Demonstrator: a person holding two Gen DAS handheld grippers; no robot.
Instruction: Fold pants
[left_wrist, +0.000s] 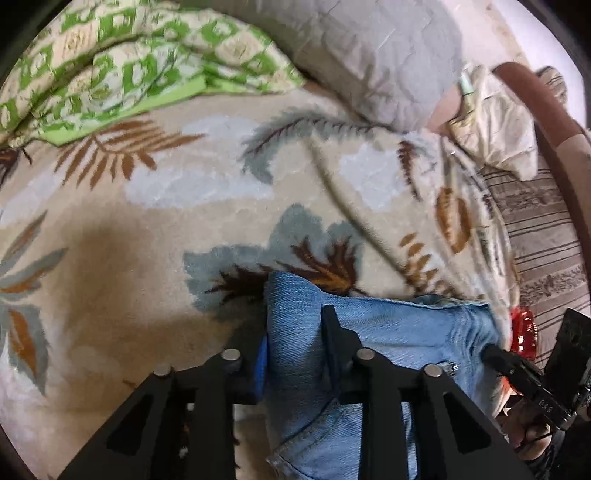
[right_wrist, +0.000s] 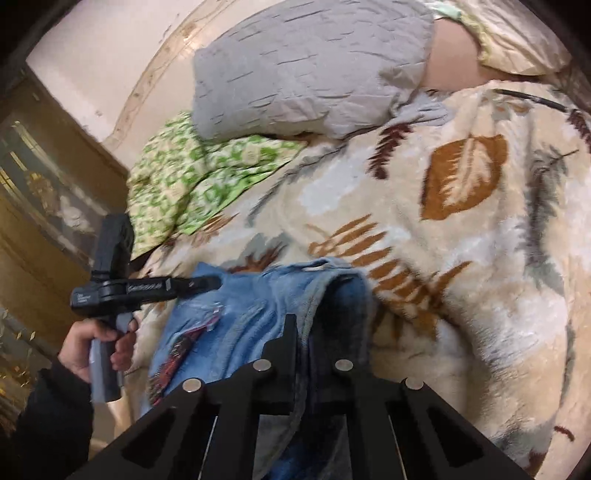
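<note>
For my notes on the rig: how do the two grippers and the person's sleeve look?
Both grippers are matt black, with flat angular fingers and round silver studs on the frame. The left gripper carries small white lettering and a grey handle. The right gripper looks the same. The sleeve is black.

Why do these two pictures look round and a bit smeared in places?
Both are fisheye shots, so edges curve inside a dark ring. Left wrist view: the green patterned quilt is motion-blurred, and a shadow darkens the leaf blanket. Right wrist view: the jeans look soft, the gray pillow sharper.
</note>
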